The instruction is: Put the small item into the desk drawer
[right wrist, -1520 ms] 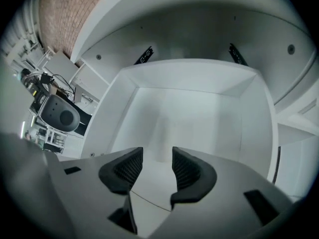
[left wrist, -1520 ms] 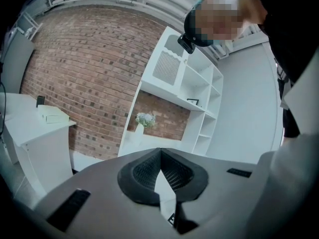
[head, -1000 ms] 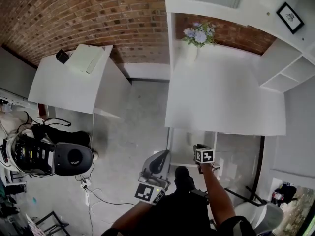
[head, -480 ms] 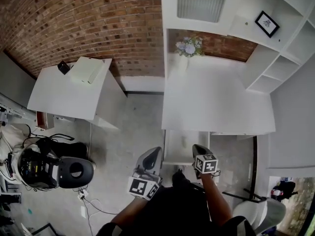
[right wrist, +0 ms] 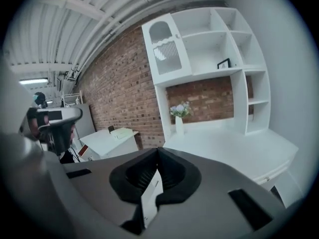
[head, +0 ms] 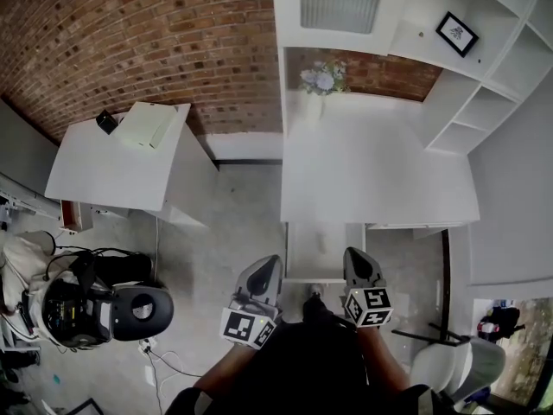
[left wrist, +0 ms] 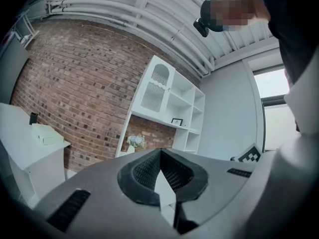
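Observation:
The white desk (head: 380,171) fills the middle of the head view. Its drawer (head: 298,253) juts out open from the front edge. A faint pale shape lies inside; I cannot tell what it is. My left gripper (head: 269,264) hovers at the drawer's left front corner, and my right gripper (head: 353,255) at its right front corner. Both stand shut with nothing between the jaws. In the left gripper view the left gripper (left wrist: 160,152) has its tips meeting. In the right gripper view the right gripper (right wrist: 158,152) is likewise shut, pointing over the desk (right wrist: 234,148).
A vase of flowers (head: 316,83) stands at the desk's back, below a white shelf unit (head: 484,76) with a framed picture (head: 455,33). To the left is a second white table (head: 104,167) with a pale box (head: 145,126). Black equipment (head: 104,305) and cables (head: 160,353) lie on the floor.
My right gripper has drawn back from over the drawer toward my body. The left gripper has come up level with it. The head view has tilted up slightly.

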### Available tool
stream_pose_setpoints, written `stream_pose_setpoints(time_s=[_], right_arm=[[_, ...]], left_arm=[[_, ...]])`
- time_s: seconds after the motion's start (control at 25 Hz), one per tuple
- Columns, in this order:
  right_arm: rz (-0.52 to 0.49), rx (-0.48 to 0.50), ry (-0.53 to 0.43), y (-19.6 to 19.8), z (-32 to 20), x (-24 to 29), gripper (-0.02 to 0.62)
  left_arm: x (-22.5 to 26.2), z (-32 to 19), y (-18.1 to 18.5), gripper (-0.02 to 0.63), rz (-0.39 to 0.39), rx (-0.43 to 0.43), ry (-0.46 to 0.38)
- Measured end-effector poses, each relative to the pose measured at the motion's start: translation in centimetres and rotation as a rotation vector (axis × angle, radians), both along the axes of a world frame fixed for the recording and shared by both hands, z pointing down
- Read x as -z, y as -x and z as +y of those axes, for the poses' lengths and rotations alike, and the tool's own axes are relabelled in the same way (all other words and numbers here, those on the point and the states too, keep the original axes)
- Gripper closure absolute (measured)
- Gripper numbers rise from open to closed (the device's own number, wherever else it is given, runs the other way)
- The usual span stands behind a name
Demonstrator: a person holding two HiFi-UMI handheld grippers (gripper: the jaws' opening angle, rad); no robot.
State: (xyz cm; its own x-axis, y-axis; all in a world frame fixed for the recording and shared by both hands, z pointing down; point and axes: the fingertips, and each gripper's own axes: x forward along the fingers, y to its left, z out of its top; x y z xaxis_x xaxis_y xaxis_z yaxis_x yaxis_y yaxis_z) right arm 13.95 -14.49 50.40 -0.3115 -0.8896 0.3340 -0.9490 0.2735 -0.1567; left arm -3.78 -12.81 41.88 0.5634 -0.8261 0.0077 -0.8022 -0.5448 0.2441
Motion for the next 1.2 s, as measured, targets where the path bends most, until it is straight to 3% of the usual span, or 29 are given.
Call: stream_pose_setpoints(time_s=[0.24,1.2], right_arm=[[-0.023,-0.011,-0.098,1.5,2.4,3.8,0.58],[-0.018,0.004,-0.102,2.1,1.8,4.5,0.58]], left_arm=[[-0.2,-0.2,-0.3,0.583,-0.007,-0.029,0.0],[-0.2,-1.6,-1.0,0.583,-0.004,-0.046,0.005]])
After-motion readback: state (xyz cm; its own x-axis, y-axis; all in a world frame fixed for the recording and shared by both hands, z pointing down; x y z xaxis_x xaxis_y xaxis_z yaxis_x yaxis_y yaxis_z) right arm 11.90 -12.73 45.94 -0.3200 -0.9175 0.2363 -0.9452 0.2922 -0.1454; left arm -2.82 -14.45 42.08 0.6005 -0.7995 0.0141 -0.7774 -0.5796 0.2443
